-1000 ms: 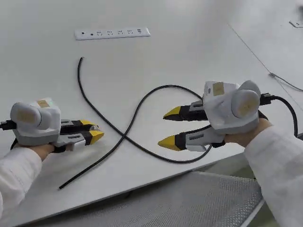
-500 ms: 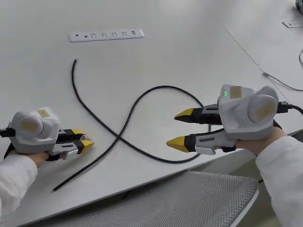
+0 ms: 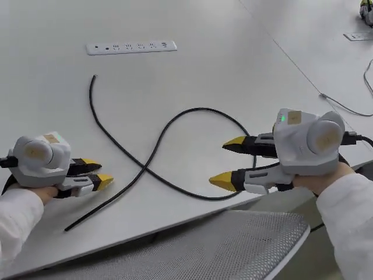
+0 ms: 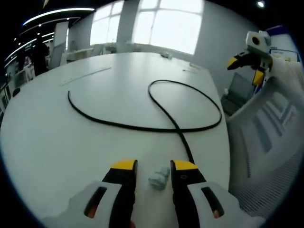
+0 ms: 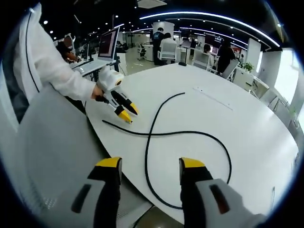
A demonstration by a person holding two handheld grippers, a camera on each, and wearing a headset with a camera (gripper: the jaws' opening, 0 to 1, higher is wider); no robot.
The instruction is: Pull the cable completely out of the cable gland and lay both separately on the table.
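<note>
Cable lies looped near the front edge of the bench. Gland rests separately between my left gripper's released jaws. Right gripper is released and empty. I judge the task essentially done.

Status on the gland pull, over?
Left gripper open, cable gland on the table between its jaws. Right gripper open, empty. Cable looped on table, apart from gland. Power strip far side, not in the way.

Both white-sleeved arms are reaching over the white table's near edge.
The left yellow-tipped grey gripper is showing narrowly parted jaws; the right gripper is gaping wide.
</note>
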